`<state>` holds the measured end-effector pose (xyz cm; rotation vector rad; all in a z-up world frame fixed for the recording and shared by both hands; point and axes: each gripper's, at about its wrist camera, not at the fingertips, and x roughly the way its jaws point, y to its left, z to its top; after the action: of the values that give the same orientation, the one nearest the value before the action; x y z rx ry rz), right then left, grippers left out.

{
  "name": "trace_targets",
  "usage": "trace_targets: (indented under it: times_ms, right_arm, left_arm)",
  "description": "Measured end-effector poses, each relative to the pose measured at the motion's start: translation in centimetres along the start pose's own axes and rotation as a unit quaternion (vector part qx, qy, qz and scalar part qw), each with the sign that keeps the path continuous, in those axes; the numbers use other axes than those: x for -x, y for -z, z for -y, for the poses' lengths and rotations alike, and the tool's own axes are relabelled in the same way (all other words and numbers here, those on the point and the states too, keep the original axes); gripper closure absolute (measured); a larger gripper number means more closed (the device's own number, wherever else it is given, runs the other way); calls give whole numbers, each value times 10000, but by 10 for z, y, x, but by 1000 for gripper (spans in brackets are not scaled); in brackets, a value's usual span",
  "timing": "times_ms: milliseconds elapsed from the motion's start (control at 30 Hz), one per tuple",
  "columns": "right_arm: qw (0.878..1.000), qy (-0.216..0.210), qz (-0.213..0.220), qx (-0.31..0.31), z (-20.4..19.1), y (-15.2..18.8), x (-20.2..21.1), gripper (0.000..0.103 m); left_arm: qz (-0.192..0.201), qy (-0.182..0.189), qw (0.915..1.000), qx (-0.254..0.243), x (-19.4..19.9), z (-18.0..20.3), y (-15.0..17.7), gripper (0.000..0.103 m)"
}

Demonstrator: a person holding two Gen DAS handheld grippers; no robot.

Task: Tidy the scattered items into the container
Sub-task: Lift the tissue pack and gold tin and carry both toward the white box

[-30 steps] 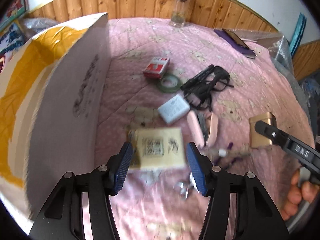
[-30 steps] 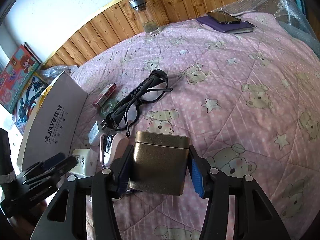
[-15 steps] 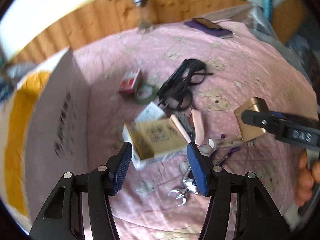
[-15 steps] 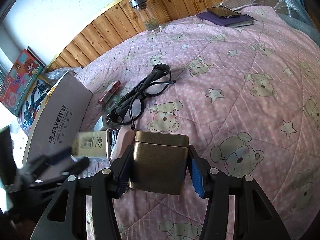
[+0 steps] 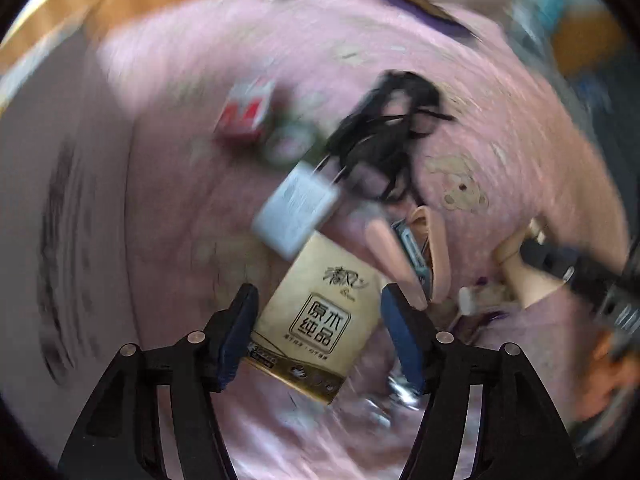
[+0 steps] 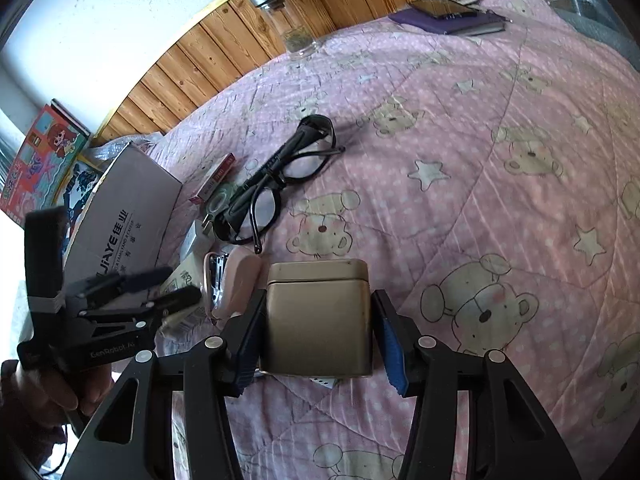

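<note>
The left wrist view is motion-blurred. My left gripper stands open around a beige tissue pack lying tilted on the pink quilt; the pads do not touch it. It also shows in the right wrist view, beside the cardboard box. My right gripper is shut on a gold tin, held just above the quilt. A white charger, pink stapler, black glasses, red pack and green tape roll lie scattered nearby.
The box wall fills the left of the left wrist view. A glass jar and a purple notebook with a phone sit at the far edge by the wooden wall. Small metal bits lie near my left fingers.
The left gripper swung right and down fast, blurring its view; the tissue pack turned and now lies flat between the open fingers. The right gripper still holds the tin, nearly unmoved.
</note>
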<state>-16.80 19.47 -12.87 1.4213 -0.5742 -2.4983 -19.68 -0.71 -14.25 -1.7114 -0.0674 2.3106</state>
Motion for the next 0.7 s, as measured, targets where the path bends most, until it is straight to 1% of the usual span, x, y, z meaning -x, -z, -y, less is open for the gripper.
trace_targets:
  times_ms: [33, 67, 100, 133, 200, 267, 400, 467, 500, 567, 600, 633, 700]
  right_arm:
    - [10000, -7, -5, 6, 0, 0, -1, 51]
    - [10000, -20, -2, 2, 0, -1, -1, 51]
    - [10000, -40, -3, -11, 0, -1, -2, 51]
    - [10000, -63, -4, -11, 0, -2, -2, 51]
    - [10000, -82, -4, 26, -1, -2, -4, 51]
    - [10000, -80, -8, 58, -3, -3, -6, 51]
    - [9999, -39, 4, 99, -5, -2, -5, 51]
    - [9999, -10, 27, 125, -5, -1, -2, 51]
    - [9999, 6, 33, 135, -5, -1, -1, 51]
    - [9999, 6, 44, 144, -6, -1, 1, 52]
    - [9999, 6, 60, 161, -7, -1, 3, 52]
    - [9998, 11, 78, 185, -8, -1, 5, 52]
    - [9998, -69, 93, 140, -9, -1, 10, 52]
  left_arm:
    - [-126, 101, 9994, 292, 0, -5, 7, 38]
    - [-134, 64, 9994, 310, 2, -4, 16, 38]
    - [-89, -68, 9998, 177, 3, 0, 24, 37]
    - [-17, -260, 9996, -59, 5, 7, 33, 37]
    - [89, -528, 9976, -432, 3, 16, 42, 37]
    - [173, -735, 9958, -512, 0, 21, 42, 37]
    - [296, -585, 9978, -118, 9, 12, 30, 37]
    - [226, -509, 9983, -177, 5, 12, 28, 37]
    - [185, -560, 9980, -243, 0, 12, 28, 38]
    - [309, -692, 9965, -347, -2, 16, 29, 38]
    - [338, -704, 9965, -288, -1, 16, 30, 45]
    - [371, -685, 9968, -186, 1, 14, 31, 49]
    - [394, -517, 9979, 75, 6, 6, 32, 50]
